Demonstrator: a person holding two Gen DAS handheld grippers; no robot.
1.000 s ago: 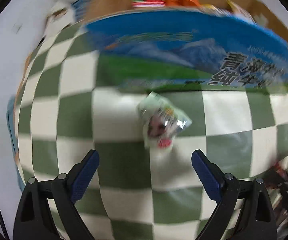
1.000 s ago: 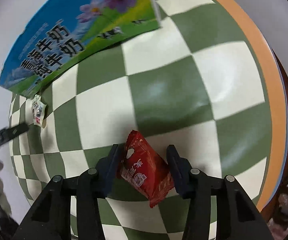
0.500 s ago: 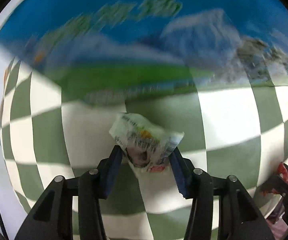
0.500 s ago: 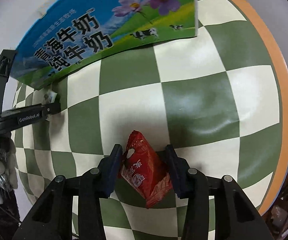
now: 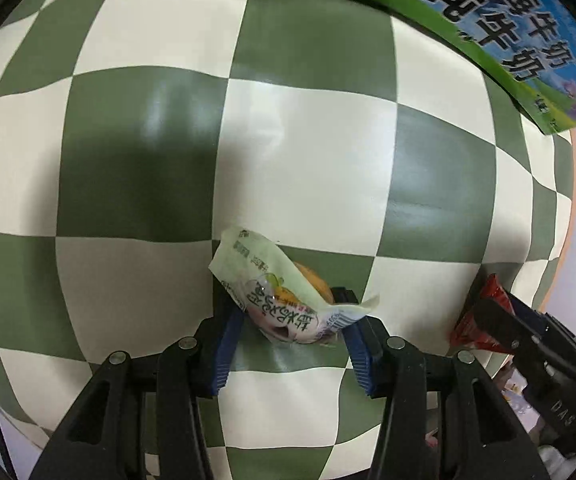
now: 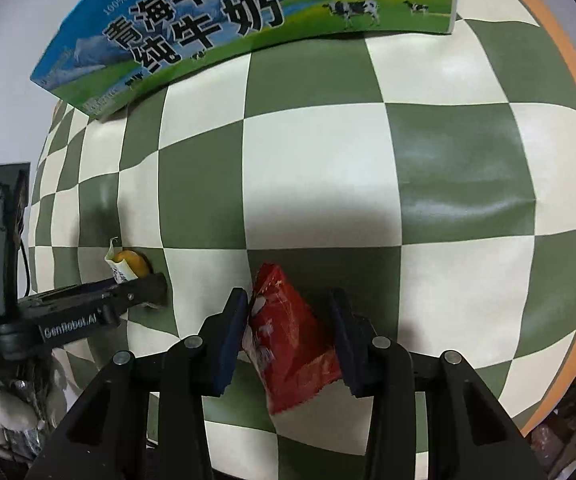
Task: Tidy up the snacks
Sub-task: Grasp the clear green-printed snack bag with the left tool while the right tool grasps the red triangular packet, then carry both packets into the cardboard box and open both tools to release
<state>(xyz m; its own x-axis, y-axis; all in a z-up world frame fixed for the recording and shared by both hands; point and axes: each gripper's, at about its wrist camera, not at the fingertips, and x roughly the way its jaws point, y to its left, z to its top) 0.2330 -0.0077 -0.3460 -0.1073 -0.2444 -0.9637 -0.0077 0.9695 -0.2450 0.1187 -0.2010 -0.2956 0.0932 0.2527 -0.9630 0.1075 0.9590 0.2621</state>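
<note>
Count: two snacks, one box, two grippers, one cloth.
I see one pale green snack packet [image 5: 283, 304], one red snack packet [image 6: 288, 336], one milk carton box [image 6: 215, 28] far side, one checkered cloth [image 6: 448, 184], left gripper [image 5: 288, 320], right gripper [image 6: 288, 320].

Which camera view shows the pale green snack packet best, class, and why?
The left wrist view: the pale green snack packet sits large and central in the left gripper, its print and orange contents visible. The right wrist view shows only a small corner of it at the far left, mostly hidden behind that gripper's finger.
</note>
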